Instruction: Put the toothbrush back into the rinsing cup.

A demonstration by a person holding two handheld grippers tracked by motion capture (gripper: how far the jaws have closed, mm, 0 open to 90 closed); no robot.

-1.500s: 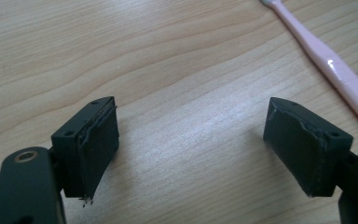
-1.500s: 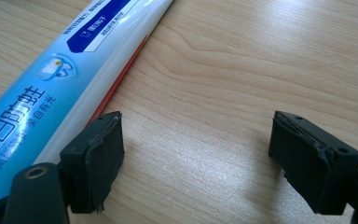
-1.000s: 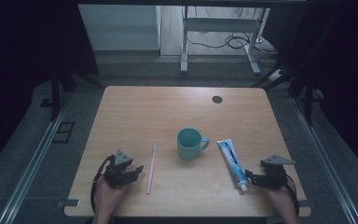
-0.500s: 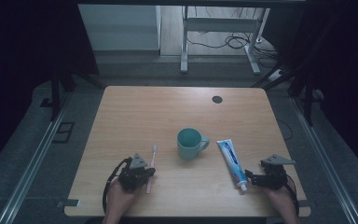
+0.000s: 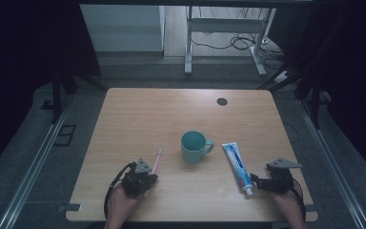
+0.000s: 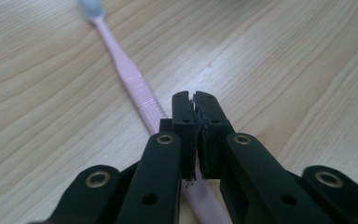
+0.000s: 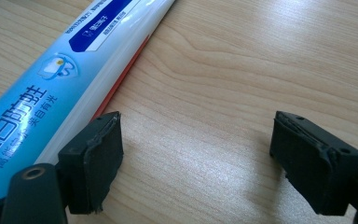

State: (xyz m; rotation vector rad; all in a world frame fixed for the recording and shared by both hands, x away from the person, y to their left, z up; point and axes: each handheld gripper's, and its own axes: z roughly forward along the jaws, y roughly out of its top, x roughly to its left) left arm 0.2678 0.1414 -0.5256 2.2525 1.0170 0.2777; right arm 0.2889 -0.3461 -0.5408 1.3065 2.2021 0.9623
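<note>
A pink toothbrush (image 5: 156,161) lies on the wooden table (image 5: 138,119), bristles pointing away. My left gripper (image 5: 147,177) sits over the near end of its handle. In the left gripper view the jaws (image 6: 194,95) are pressed together with nothing between them, and the toothbrush handle (image 6: 121,70) runs beneath them, just to their left. A blue and white toothpaste tube (image 5: 235,164) lies right of a teal mug (image 5: 193,147). My right gripper (image 5: 255,181) is open beside the tube's cap end. In the right gripper view the tube (image 7: 51,79) lies outside the left jaw, with bare wood in the gap (image 7: 198,140).
A dark round grommet (image 5: 222,101) sits near the table's far right. Beyond the table stands a metal desk frame (image 5: 219,28) with cables on the floor. Rails run along the floor on both sides.
My left gripper has moved right, from the table's left front to over the toothbrush handle. The right gripper, mug and toothpaste have stayed put.
</note>
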